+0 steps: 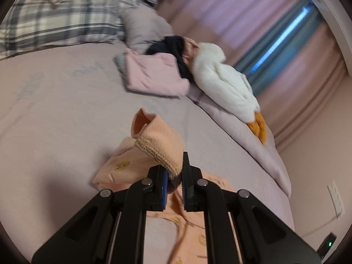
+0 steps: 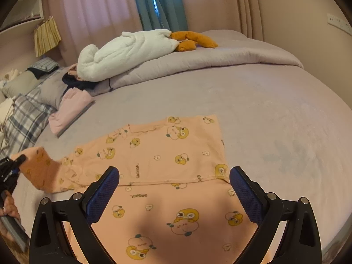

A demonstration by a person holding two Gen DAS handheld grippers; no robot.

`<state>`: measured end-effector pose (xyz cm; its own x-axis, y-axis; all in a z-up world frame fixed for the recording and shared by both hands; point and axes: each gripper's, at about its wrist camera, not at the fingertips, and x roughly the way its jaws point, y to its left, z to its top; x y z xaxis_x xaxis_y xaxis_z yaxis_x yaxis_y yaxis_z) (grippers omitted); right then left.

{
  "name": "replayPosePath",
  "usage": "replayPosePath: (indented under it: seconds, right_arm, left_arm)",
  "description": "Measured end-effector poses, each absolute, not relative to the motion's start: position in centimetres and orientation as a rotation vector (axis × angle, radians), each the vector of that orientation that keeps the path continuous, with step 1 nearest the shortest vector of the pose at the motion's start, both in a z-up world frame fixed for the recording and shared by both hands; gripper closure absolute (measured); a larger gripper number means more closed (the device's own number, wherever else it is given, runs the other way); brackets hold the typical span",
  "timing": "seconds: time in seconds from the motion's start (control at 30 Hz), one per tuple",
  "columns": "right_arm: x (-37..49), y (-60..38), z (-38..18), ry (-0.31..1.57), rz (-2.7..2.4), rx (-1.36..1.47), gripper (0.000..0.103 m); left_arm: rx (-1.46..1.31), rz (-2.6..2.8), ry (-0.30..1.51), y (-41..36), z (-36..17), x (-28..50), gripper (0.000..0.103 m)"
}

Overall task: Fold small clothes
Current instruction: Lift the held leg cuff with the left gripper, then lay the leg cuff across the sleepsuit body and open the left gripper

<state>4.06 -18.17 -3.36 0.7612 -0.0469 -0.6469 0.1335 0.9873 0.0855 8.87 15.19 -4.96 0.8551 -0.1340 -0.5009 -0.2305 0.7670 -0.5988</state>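
Note:
A peach child's shirt printed with yellow cartoon figures lies spread on the lilac bed. My left gripper is shut on the ribbed cuff of its sleeve and holds it lifted above the bed. That gripper also shows at the left edge of the right wrist view, with the sleeve raised. My right gripper is open and empty, hovering over the shirt's body.
A folded pink garment and a dark garment lie at the far left. A white plush duck rests on the rolled duvet. Plaid pillows lie at the head. Curtains hang behind.

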Motion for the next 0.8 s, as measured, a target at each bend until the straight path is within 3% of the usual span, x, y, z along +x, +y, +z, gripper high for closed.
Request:
replayPosePath:
  seconds: [0.4, 0.8]
  right_arm:
    - [4.0, -19.2, -3.7, 0.705, -0.087, 0.163, 0.003]
    - [4.5, -19.3, -4.7, 0.731, -0.067, 0.169, 0.003]
  left_arm:
    - [-0.542, -0.093, 0.699, 7.0, -6.4, 9.9, 0.093]
    - [-0.424, -0.112, 0.934, 2.0, -13.1, 11.6, 0.093]
